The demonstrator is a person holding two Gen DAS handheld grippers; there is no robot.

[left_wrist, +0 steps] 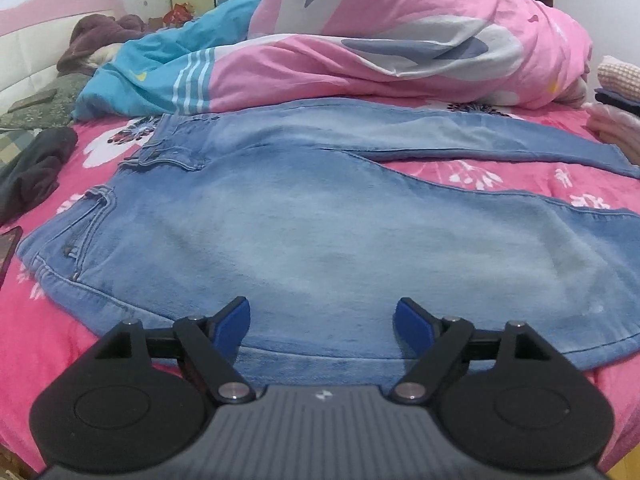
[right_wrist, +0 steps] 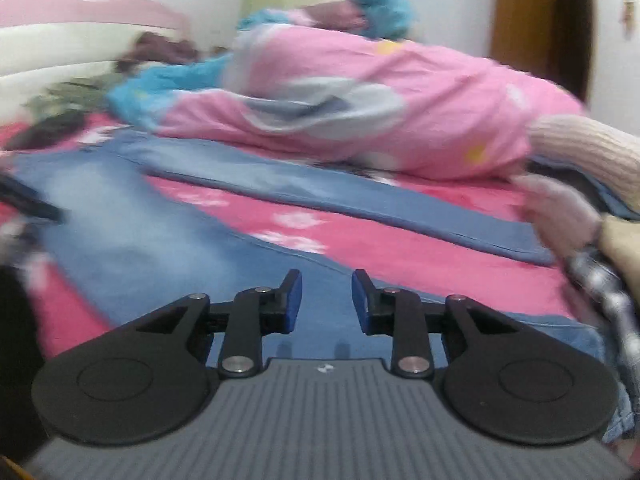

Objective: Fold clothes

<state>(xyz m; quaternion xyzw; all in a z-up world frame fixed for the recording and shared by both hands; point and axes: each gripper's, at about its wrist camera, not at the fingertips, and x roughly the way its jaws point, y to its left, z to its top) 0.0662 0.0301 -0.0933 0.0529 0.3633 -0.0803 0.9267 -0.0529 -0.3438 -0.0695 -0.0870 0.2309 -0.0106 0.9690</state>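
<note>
A pair of light blue jeans (left_wrist: 320,240) lies spread flat on the pink flowered bed sheet (left_wrist: 500,180), waist to the left and both legs running right. My left gripper (left_wrist: 322,320) is open and empty, low over the near thigh by the front hem edge. In the blurred right wrist view the jeans (right_wrist: 132,240) run from the left, with the far leg (right_wrist: 360,196) crossing to the right. My right gripper (right_wrist: 327,300) is open with a narrower gap, empty, over the near leg.
A pink and blue quilt (left_wrist: 400,40) is heaped along the back of the bed. Dark clothing (left_wrist: 36,176) lies at the left. Folded knitwear (right_wrist: 592,156) is stacked at the right. A brown door (right_wrist: 540,24) stands behind.
</note>
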